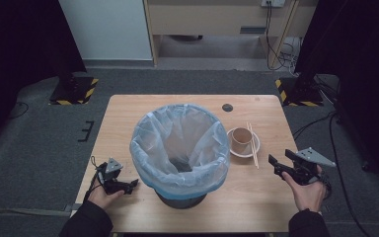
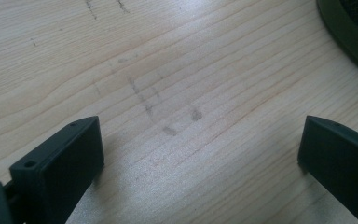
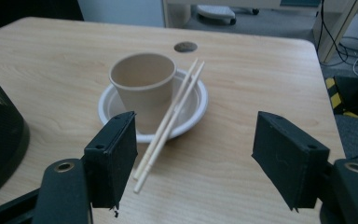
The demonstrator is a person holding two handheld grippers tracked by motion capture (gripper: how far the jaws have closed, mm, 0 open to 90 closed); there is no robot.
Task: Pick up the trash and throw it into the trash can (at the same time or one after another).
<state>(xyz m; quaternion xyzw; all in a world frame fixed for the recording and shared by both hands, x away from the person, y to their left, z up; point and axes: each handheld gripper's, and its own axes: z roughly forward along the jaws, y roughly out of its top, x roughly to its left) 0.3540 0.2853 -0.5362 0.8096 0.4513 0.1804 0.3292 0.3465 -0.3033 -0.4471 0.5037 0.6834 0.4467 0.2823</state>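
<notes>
R gripper [image 3: 193, 158] sits nearest the work: jaws wide apart, nothing betw them, held above the wooden table [image 3: 51, 65] at its R front. Straight ahead of it, close, lie the chopsticks [image 3: 168, 123]: a pair, near tips on the table just in front of the jaws, far ends propped across the rim of the white plate [image 3: 193, 109]. Long axis runs roughly away from the gripper, tilted a bit to the R in the R gripper view; in the high view they [image 1: 252, 145] run near-far along the plate's R edge. Paper cup [image 3: 143, 84] stands upright on the plate, touching or just beside the sticks on their L side.

R hand [image 1: 306, 190] is clearly the nearer one. L gripper [image 2: 200, 154] is on the other side of the bin, low over bare table, jaws wide open too & empty.

My read: a grab on the sticks wants the jaws set across the long axis, near the low ends. The cup is tight alongside, so a jaw could knock it.

Betw the two grippers, the trash bin [image 1: 180, 148] w/ pale blue liner fills mid-table; past the plate, a small dark cable hole [image 1: 227, 107].
</notes>
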